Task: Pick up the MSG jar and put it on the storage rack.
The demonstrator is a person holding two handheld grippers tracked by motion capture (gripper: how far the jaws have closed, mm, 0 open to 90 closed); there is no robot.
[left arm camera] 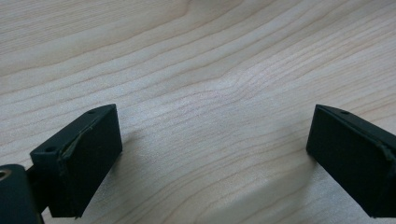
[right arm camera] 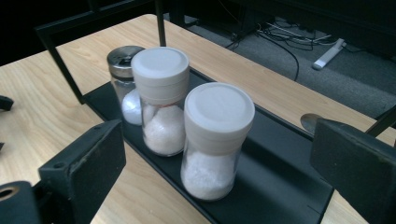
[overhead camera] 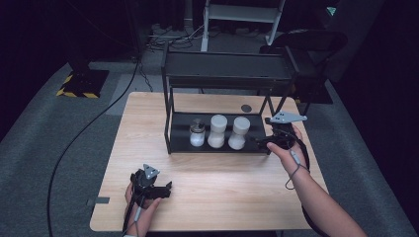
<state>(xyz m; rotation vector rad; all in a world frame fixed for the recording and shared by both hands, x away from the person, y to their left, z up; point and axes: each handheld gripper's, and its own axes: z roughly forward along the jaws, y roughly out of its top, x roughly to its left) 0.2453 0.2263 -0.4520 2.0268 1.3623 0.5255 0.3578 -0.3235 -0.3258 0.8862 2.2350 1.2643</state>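
no readable text, labels or numbers anywhere

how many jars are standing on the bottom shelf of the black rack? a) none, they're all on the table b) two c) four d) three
d) three: the bottom shelf of the black rack holds a metal-capped shaker and two white-lidded jars, the middle jar and the near jar, in one row.

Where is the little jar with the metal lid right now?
In the high view, the metal-lidded jar stands on the black rack's bottom shelf, leftmost in a row with two white-capped jars to its right.
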